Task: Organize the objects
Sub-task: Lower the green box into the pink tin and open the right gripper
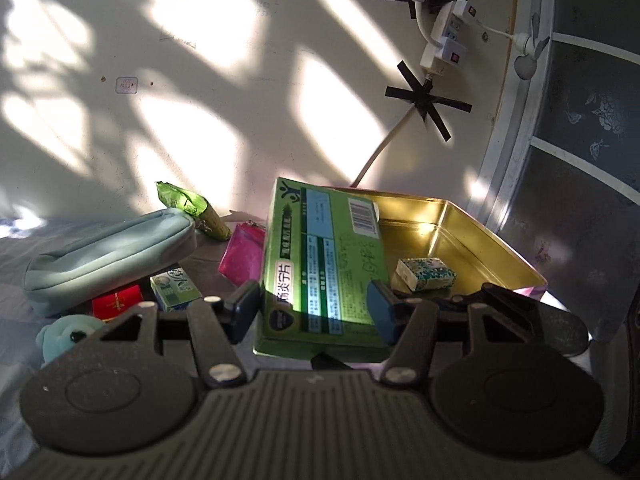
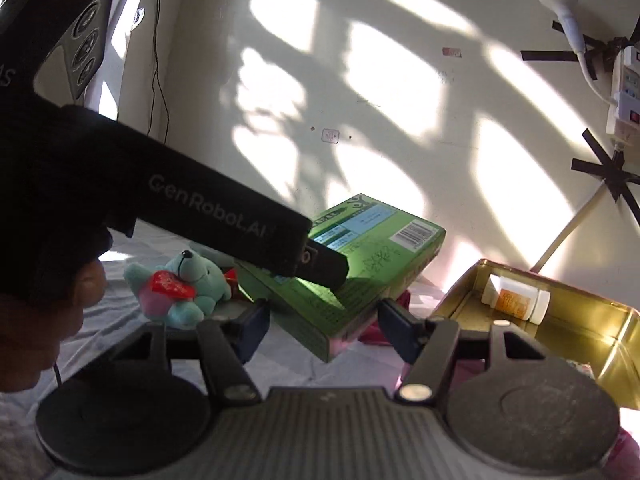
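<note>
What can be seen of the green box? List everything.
The green box is a flat cardboard carton with pale blue text panels, a barcode and pen scribbles. The left gripper, shut on its long sides, holds it tilted, far end raised, before the open gold tin. One corner hangs between the fingers of the open right gripper; contact unclear.

The large green cardboard box (image 1: pixel 324 264) has a smooth, faintly glossy printed face, and just right of it the open gold metal tin (image 1: pixel 460 236) shines like polished brass inside. Left of the box, the pale blue fabric pouch (image 1: pixel 108 256) looks soft and matt, the teal plush bear (image 2: pixel 188 288) fuzzy, and the pink pouch (image 1: pixel 244 258) glittery.
</note>
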`<action>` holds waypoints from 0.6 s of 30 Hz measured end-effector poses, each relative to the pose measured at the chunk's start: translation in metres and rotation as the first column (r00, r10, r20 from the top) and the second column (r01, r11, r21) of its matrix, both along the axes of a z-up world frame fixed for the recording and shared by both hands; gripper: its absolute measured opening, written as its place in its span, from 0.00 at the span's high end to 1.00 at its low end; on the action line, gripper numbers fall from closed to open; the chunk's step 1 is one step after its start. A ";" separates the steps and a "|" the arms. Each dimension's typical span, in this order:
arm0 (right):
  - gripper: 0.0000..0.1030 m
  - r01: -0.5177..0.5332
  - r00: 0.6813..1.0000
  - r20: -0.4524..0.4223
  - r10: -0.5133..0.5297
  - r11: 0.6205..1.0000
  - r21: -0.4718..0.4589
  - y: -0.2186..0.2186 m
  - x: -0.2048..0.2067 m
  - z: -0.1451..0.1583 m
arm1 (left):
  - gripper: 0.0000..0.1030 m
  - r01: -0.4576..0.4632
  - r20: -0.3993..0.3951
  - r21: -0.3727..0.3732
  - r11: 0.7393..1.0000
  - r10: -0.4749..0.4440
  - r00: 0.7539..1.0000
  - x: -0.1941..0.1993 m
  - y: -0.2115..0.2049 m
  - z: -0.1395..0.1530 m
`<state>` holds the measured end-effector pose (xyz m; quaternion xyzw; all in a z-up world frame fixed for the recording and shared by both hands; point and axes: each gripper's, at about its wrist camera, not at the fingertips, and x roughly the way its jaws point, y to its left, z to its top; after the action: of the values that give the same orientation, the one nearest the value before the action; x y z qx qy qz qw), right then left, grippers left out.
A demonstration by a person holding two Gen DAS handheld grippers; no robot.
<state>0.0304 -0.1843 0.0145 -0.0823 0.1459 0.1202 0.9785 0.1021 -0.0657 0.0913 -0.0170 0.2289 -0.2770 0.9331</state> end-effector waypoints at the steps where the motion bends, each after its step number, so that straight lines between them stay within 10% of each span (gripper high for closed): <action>1: 0.40 0.024 0.999 0.021 -0.024 1.000 -0.003 -0.009 0.003 0.006 | 0.41 0.021 0.017 -0.002 1.000 -0.021 1.000 0.005 -0.011 0.005; 18: 0.36 0.253 0.965 -0.111 -0.240 0.959 0.130 -0.136 0.074 -0.016 | 0.42 0.096 -0.045 0.109 0.989 -0.092 0.995 0.076 -0.144 -0.034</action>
<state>0.1049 -0.3198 -0.0011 0.0126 0.1918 0.0113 0.9813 0.1780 -0.2099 0.0576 0.0400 0.2632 -0.3072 0.9137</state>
